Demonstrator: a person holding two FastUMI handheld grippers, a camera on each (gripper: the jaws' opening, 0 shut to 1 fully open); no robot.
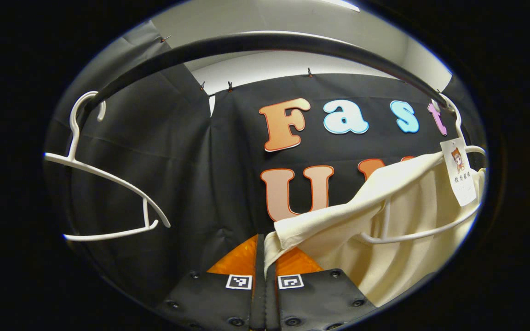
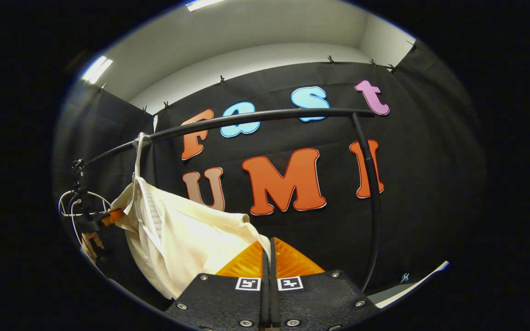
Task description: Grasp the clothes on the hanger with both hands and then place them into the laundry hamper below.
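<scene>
A cream garment (image 1: 412, 216) hangs on a white hanger (image 1: 412, 235) at the right end of the black rail (image 1: 256, 43). In the left gripper view my left gripper (image 1: 264, 242) is shut, its orange fingers pinching the garment's stretched left corner. In the right gripper view the same garment (image 2: 187, 239) droops from the hanger's hook (image 2: 140, 147) on the rail (image 2: 265, 117). My right gripper (image 2: 268, 244) is shut on its right corner. Far left there, the left gripper (image 2: 108, 216) and a hand (image 2: 91, 242) sit at the garment's other edge.
An empty white hanger (image 1: 108, 184) hangs at the left end of the rail. A paper tag (image 1: 460, 177) dangles by the garment's hanger. The rail's upright post (image 2: 373, 197) stands to the right of my right gripper. Black booth cloth lies behind.
</scene>
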